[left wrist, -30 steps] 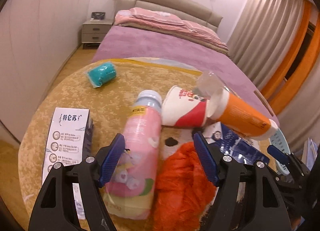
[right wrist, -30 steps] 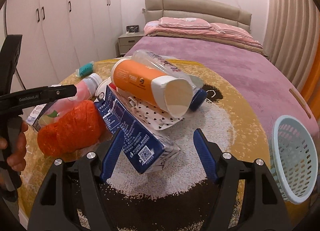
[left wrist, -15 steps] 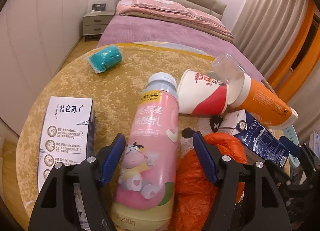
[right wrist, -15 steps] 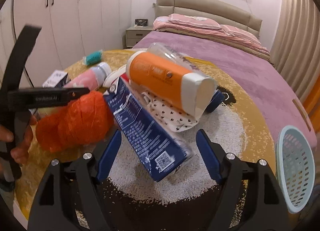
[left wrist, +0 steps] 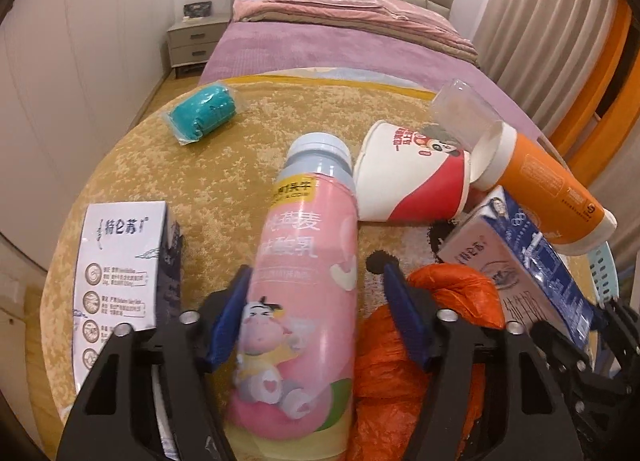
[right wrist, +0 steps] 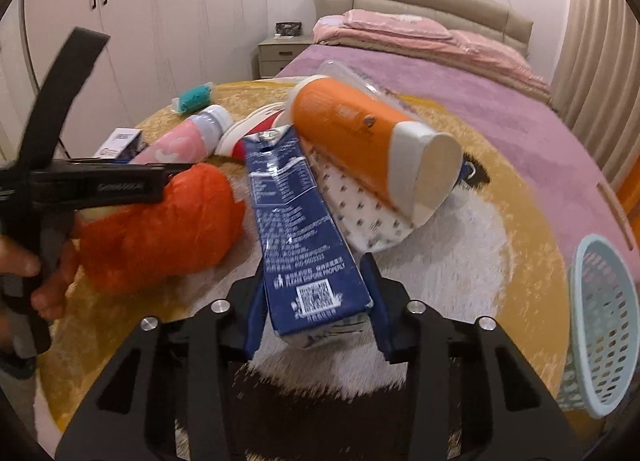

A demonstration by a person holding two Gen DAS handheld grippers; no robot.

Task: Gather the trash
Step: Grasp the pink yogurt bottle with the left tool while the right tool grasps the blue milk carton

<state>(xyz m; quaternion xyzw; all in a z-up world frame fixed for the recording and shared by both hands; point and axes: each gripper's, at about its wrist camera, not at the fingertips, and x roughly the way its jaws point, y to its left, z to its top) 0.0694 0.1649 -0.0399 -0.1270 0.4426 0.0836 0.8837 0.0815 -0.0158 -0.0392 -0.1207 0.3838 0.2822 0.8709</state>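
Observation:
A pink yogurt bottle [left wrist: 308, 261] lies on the round yellow rug between the jaws of my left gripper [left wrist: 316, 273]. The jaws are closing; the left pad touches the bottle and a gap shows at the right pad. My right gripper [right wrist: 314, 273] is closing on the near end of a blue milk carton [right wrist: 296, 221], with both pads against its sides. An orange plastic bag [right wrist: 160, 221] lies crumpled between bottle and carton. An orange paper cup [right wrist: 352, 133] rests across the carton's far end.
A red-and-white paper cup [left wrist: 412, 181], a clear cup [left wrist: 460, 105], a white milk carton [left wrist: 116, 261] and a teal packet [left wrist: 202, 117] also lie on the rug. A pale blue basket [right wrist: 604, 321] lies at the right edge. A bed stands behind.
Both grippers moved in over their items. The left jaws narrowed around the pink bottle. The right jaws went from wide to closed on the blue carton.

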